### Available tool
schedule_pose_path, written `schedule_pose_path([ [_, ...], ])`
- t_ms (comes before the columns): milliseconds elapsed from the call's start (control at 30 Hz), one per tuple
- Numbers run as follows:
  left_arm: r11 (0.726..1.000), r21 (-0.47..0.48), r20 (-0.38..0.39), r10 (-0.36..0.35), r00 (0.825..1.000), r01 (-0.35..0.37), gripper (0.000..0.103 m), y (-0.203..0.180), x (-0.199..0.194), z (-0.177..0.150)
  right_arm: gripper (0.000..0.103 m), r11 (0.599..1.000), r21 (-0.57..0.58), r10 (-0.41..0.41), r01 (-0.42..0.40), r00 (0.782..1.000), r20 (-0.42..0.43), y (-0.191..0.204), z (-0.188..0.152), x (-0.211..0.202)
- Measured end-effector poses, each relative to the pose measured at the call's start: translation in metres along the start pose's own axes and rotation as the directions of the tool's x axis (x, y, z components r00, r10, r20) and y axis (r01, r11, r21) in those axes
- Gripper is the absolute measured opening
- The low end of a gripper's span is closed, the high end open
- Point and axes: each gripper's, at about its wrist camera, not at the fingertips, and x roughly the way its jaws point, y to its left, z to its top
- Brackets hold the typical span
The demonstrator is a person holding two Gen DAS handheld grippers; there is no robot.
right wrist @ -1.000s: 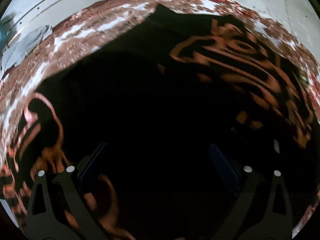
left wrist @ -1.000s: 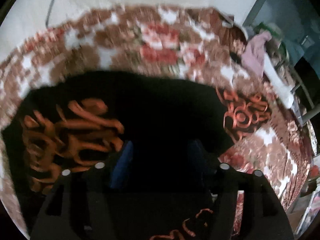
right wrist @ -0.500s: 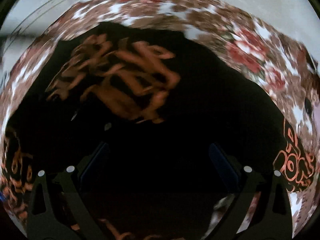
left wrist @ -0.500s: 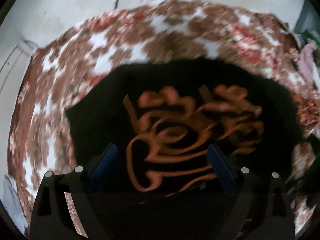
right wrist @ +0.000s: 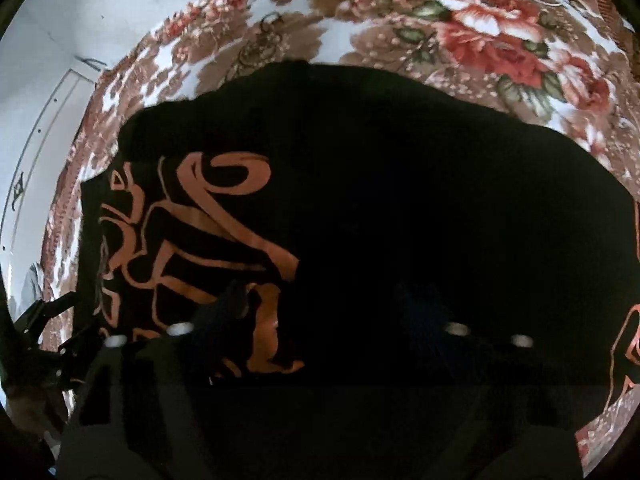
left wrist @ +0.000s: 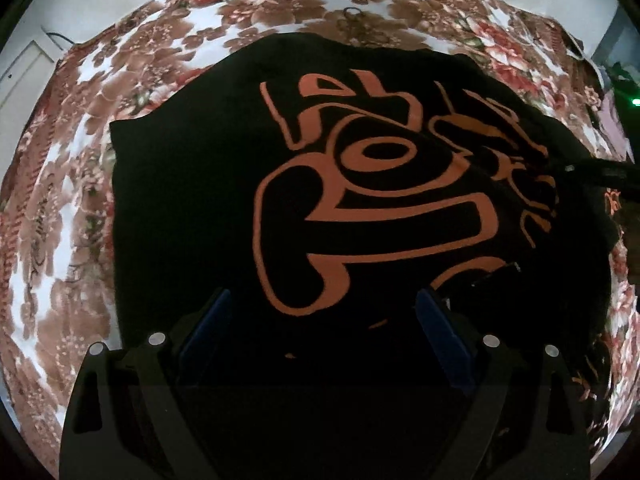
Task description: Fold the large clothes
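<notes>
Now the black garment (left wrist: 192, 184) with its orange print (left wrist: 360, 208) lies partly folded on the floral blanket (left wrist: 72, 208); your left gripper (left wrist: 324, 312) has just spread wide above it, gripping nothing, your right gripper (right wrist: 328, 300) has been closing over dark cloth, grip unclear — next fold starting, I'd say

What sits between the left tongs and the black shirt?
Nothing visible. The left tongs hang open right over the black shirt, which lies spread on the flowered blanket; only bare cloth shows between their blue pads.
</notes>
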Motion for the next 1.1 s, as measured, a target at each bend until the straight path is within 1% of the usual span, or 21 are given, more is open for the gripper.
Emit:
schedule_pose_path([
  [33,1.000,-0.003,-0.001,-0.008,1.000,0.008,0.091,0.000,0.002,0.000,0.039,1.000,0.003,0.016,-0.016,1.000,-0.014,0.000,0.000,0.005],
  [67,1.000,-0.007,-0.002,-0.015,1.000,0.015,0.091,0.000,0.004,0.000,0.037,1.000,0.004,0.028,-0.028,1.000,-0.013,0.001,0.000,0.007],
  [100,1.000,-0.007,-0.003,-0.020,1.000,0.020,0.091,0.000,0.005,0.000,0.027,0.999,-0.004,0.033,-0.034,0.999,-0.007,0.001,-0.001,0.008],
  [200,1.000,0.008,-0.004,-0.028,1.000,0.028,0.091,-0.002,0.007,0.002,0.017,1.000,-0.026,0.008,-0.008,1.000,-0.001,-0.001,-0.004,0.001],
  [300,0.999,0.036,0.017,-0.036,0.999,0.036,0.091,-0.007,0.001,0.005,0.015,1.000,-0.011,0.009,-0.009,1.000,0.013,-0.008,-0.006,-0.018],
  [333,0.998,0.047,0.027,-0.034,0.999,0.033,0.091,-0.008,-0.003,0.006,0.015,1.000,-0.005,0.009,-0.008,1.000,0.018,-0.011,-0.007,-0.029],
  [433,0.998,0.064,0.055,-0.025,0.998,0.021,0.091,-0.010,-0.011,0.009,0.015,1.000,0.023,0.005,-0.005,1.000,0.015,-0.020,-0.006,-0.043],
  [500,0.997,0.065,0.074,-0.033,0.997,0.029,0.091,-0.006,-0.013,0.011,0.015,1.000,0.011,-0.023,0.023,1.000,0.011,-0.024,-0.005,-0.042],
  [567,0.997,0.065,0.084,-0.036,0.996,0.030,0.091,-0.003,-0.010,0.011,0.016,0.999,0.003,-0.038,0.038,0.999,-0.032,-0.029,-0.009,-0.023],
  [600,0.998,0.066,0.080,-0.027,0.996,0.022,0.091,-0.001,-0.004,0.010,0.017,0.999,0.007,-0.038,0.039,0.997,-0.063,-0.032,-0.012,-0.008],
  [633,0.998,0.068,0.070,-0.016,0.997,0.011,0.091,0.001,0.003,0.008,0.019,0.999,0.006,-0.032,0.033,0.997,-0.074,-0.031,-0.015,0.001],
  [700,0.998,0.067,0.030,0.000,1.000,-0.002,0.091,0.007,0.020,0.004,0.024,1.000,0.008,-0.027,0.027,0.998,-0.053,-0.031,-0.016,0.003],
  [767,0.998,0.066,0.011,-0.007,1.000,0.006,0.091,0.012,0.028,0.000,0.034,0.999,0.006,-0.047,0.047,0.998,-0.031,-0.025,-0.016,-0.006],
  [800,0.997,0.071,0.005,-0.007,1.000,0.007,0.091,0.014,0.029,-0.002,0.049,0.997,0.001,-0.072,0.072,0.997,-0.006,-0.019,-0.016,-0.016],
  [833,0.997,0.076,0.005,-0.006,1.000,0.006,0.091,0.015,0.027,-0.002,0.059,0.997,-0.001,-0.077,0.077,0.997,0.016,-0.016,-0.017,-0.023],
  [867,0.997,0.079,0.009,-0.006,1.000,0.005,0.091,0.015,0.024,-0.002,0.061,0.997,-0.001,-0.078,0.078,0.996,0.047,-0.008,-0.016,-0.034],
  [933,0.996,0.083,0.036,-0.016,0.999,0.013,0.091,0.018,0.011,0.000,0.067,0.996,-0.008,-0.083,0.084,0.994,0.077,0.005,-0.013,-0.044],
  [967,0.997,0.082,0.048,-0.020,0.999,0.016,0.091,0.020,0.005,0.001,0.068,0.996,-0.010,-0.084,0.085,0.992,0.098,0.014,-0.010,-0.048],
  [1033,0.997,0.070,0.066,-0.032,0.997,0.027,0.094,0.026,-0.004,0.002,0.073,0.996,-0.017,-0.089,0.091,0.989,0.119,0.025,-0.003,-0.045],
  [1100,0.997,0.070,0.064,-0.033,0.997,0.029,0.095,0.030,0.000,0.001,0.074,0.993,-0.012,-0.112,0.114,0.987,0.116,0.034,0.006,-0.030],
])
